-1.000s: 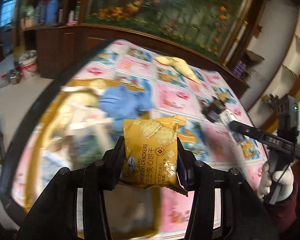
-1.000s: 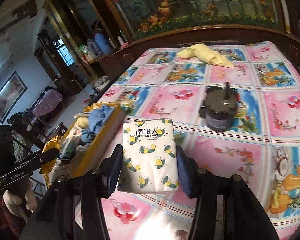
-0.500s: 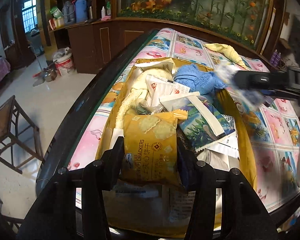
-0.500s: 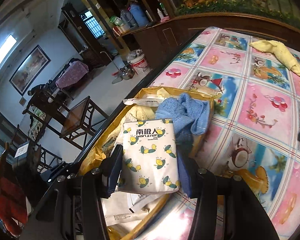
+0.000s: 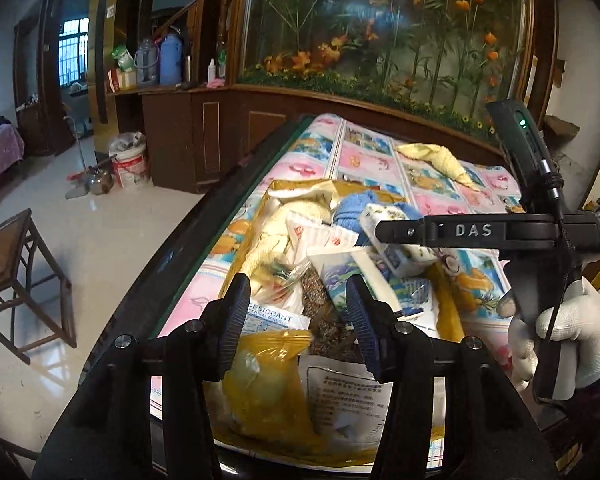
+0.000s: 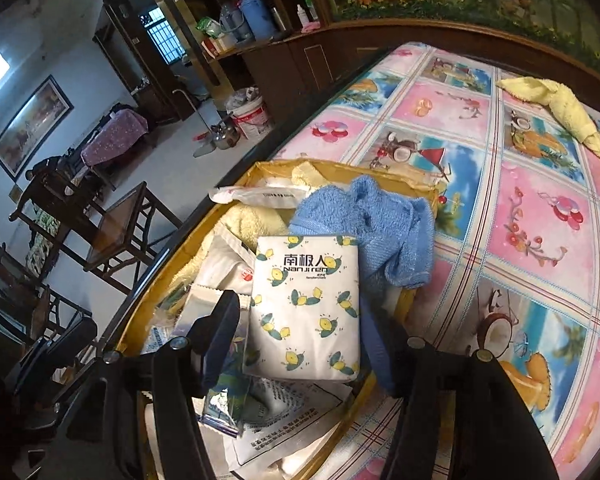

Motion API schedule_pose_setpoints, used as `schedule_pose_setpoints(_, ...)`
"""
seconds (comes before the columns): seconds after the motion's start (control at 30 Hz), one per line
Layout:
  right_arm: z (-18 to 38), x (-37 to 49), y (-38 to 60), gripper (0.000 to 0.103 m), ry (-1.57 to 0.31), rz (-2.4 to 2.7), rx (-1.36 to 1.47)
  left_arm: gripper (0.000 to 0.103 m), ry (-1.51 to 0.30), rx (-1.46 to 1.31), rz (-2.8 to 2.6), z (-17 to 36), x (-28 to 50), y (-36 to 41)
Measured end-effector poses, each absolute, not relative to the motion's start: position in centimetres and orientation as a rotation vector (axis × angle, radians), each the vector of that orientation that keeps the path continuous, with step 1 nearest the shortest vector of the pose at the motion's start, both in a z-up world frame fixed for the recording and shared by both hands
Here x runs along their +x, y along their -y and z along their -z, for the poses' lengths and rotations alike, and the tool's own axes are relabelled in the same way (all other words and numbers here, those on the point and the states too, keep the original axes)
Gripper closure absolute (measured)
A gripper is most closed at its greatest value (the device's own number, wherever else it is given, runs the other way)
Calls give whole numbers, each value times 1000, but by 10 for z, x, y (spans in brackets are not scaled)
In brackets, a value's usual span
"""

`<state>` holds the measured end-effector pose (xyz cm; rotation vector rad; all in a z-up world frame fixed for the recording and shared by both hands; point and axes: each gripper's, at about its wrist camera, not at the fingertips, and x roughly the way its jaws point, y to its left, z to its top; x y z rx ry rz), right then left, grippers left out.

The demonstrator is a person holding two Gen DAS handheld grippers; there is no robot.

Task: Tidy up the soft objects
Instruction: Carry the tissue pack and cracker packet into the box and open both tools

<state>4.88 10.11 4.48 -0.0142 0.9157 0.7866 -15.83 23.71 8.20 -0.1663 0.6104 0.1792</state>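
Left gripper (image 5: 298, 320) released; cracker pack (image 5: 266, 380) lies at the box (image 6: 380, 174) near end. Right gripper (image 6: 300, 332) jaws just opened, tissue pack (image 6: 306, 308) between them, on the pile beside blue towel (image 6: 380, 220). Box sits at table's left edge; cloth (image 6: 540, 208) to its right mostly bare.

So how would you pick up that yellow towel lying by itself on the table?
Probably from straight above, pinching the thick bunched middle of the yellow towel. It lies flat and crumpled on the patterned tablecloth with open space around it, so a raised fold gives a hand-held gripper something to close on.
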Motion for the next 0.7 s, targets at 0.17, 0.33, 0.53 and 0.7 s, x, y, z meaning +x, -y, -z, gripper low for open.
schedule_pose_setpoints(0.17,-74,32,-81,37,-801,-821,35,53,-536,-129,-233,-101,-171,-225)
schedule_pose_setpoints(0.33,-81,8,-59,36,-730,-839,46,7,-326,-10,-435,-128,-202,-199)
schedule_pose_setpoints(0.53,-72,-18,-35,35,-685,-815,35,0,-404,-238,-223,-124,-181,-213)
schedule_pose_setpoints(0.7,-65,-33,-24,35,-675,-803,-1,0,-439,-201,-358,-116,-173,-210)
